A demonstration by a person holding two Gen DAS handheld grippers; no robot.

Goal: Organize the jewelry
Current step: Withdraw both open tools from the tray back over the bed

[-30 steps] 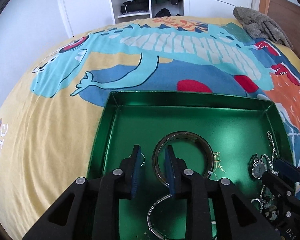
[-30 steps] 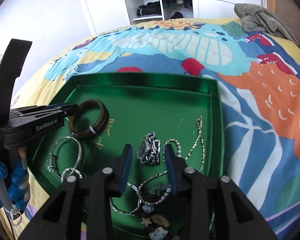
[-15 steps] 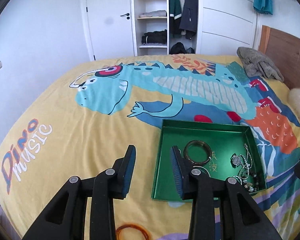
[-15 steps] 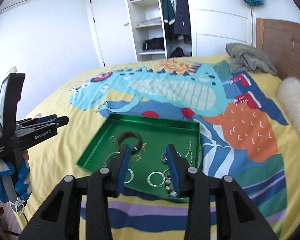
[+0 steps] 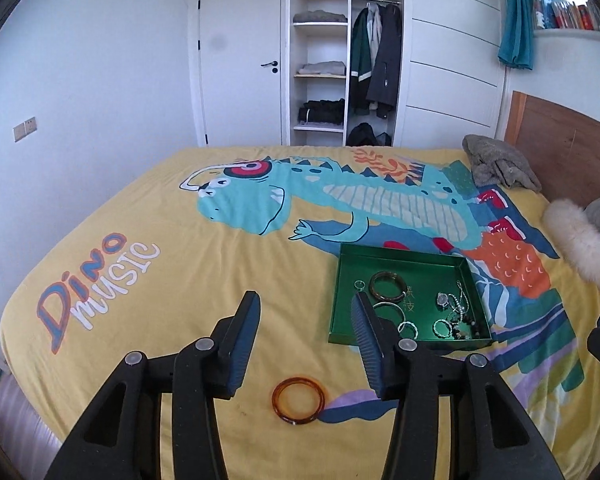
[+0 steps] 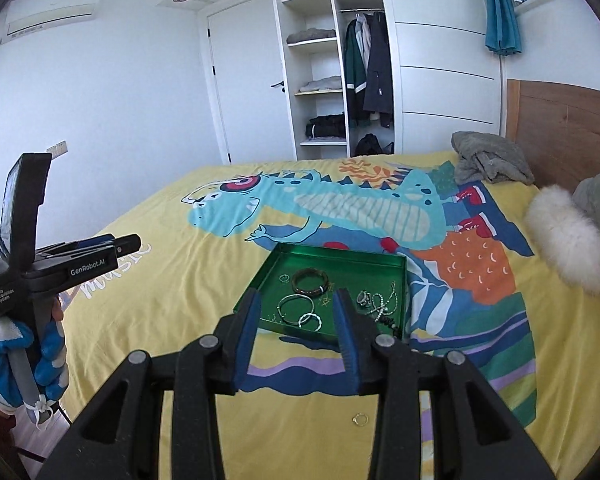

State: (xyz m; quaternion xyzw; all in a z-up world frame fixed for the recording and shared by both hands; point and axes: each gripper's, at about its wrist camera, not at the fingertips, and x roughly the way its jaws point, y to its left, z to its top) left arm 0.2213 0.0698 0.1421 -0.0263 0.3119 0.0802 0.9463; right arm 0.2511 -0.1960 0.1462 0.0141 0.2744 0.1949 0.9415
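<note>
A green tray (image 5: 404, 258) (image 6: 340, 249) lies on the dinosaur bedspread. It holds a dark bangle (image 5: 388, 286) (image 6: 309, 280), silver hoops (image 5: 388, 310) (image 6: 296, 307), a watch (image 5: 443, 299) and chains. An amber bangle (image 5: 299, 400) lies on the spread in front of the tray, below my left gripper (image 5: 305, 300). Its jaws are opening and nothing is between them. A small ring (image 6: 360, 419) lies on the spread below my right gripper (image 6: 298, 296), which is open and empty. Both grippers hang well back from the tray.
A grey cloth (image 5: 500, 164) and a white fluffy pillow (image 5: 580, 240) lie by the wooden headboard (image 6: 564, 120). An open wardrobe (image 5: 340, 60) and a door stand beyond the bed. A gloved hand (image 6: 24, 344) holds the left gripper at the bed's near left corner.
Both grippers have drawn back and up from just over the tray. The left jaws have widened. The amber bangle and the small ring have come into view.
</note>
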